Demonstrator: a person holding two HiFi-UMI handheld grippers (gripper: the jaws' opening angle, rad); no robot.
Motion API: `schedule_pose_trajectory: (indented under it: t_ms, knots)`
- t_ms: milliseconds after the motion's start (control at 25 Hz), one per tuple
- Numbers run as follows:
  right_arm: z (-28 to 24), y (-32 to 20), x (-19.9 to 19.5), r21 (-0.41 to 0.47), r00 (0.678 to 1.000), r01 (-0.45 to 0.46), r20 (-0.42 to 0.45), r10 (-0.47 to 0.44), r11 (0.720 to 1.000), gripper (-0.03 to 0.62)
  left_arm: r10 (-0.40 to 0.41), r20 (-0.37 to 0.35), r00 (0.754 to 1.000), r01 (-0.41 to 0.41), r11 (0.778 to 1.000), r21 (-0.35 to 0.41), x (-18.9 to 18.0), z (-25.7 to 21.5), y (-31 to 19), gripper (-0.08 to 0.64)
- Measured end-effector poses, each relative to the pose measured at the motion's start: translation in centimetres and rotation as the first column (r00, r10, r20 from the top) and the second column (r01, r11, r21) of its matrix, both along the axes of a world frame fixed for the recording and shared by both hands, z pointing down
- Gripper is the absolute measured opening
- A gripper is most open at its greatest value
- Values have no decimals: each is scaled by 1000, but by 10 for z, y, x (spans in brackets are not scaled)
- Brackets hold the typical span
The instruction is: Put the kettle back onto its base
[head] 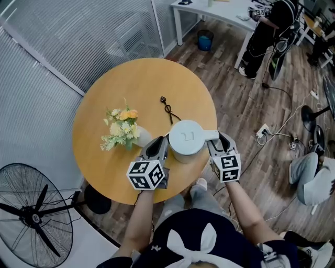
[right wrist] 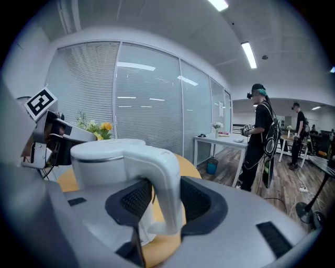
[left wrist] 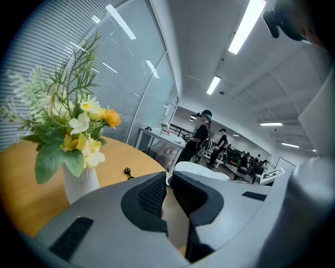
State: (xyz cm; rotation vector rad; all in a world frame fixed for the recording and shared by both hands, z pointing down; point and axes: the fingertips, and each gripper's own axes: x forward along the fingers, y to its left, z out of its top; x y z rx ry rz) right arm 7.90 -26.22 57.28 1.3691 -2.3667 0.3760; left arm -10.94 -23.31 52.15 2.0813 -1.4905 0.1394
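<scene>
A white kettle [head: 186,139] stands near the front edge of the round wooden table [head: 110,94], with its handle [head: 210,135] pointing right. My right gripper [head: 220,143] is shut on that handle [right wrist: 167,183], which sits between the two dark pads. The kettle's body [right wrist: 107,157] fills the left of the right gripper view. My left gripper [head: 156,148] hovers just left of the kettle, jaws nearly together and empty [left wrist: 168,180]. The kettle's lid [left wrist: 201,170] shows just beyond them. No separate base is visible; anything under the kettle is hidden.
A white vase of yellow and white flowers [head: 123,131] stands close to the left gripper. A black cord with its plug [head: 167,109] lies behind the kettle. A black fan [head: 31,214] stands on the floor at lower left. People stand at a white desk [head: 220,10] beyond.
</scene>
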Motion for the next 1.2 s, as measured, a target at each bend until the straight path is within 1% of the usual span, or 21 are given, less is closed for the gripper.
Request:
schedule_pose_trajectory:
  t_ms: [400,480,560,640,680,720,840,920,1200]
  knots:
    - [2,7,0,19,1000,-1,-16,1,1000,171,11,29,1000,-11,1000,15,1,2,7,58]
    - [3,9,-1,29,1000,4,-24,-3,1000,170,13,19,1000,-13,1000,19,-1,4,10,58]
    - [4,12,-1,39,1000,5,-30,-4,999,172,18,-6,1000,-17,1000,24,-2,6,14,60]
    - [6,14,0,38,1000,-2,-24,3,999,170,18,-27,999,-17,999,38,-1,6,18,60]
    - [7,15,1,36,1000,-7,-16,8,999,170,14,-25,1000,-13,999,49,-1,6,18,60]
    - [8,14,1,35,1000,-13,-9,13,999,170,10,-13,1000,-9,998,63,0,6,19,60]
    - [10,13,2,32,1000,-25,-6,26,999,169,5,52,999,-10,995,99,1,5,18,60]
    - [11,14,3,33,1000,-28,-12,28,999,167,8,77,997,-16,994,110,2,4,19,60]
    - [13,12,2,19,999,-22,-44,23,1000,166,-1,84,996,-9,994,111,1,5,18,60]
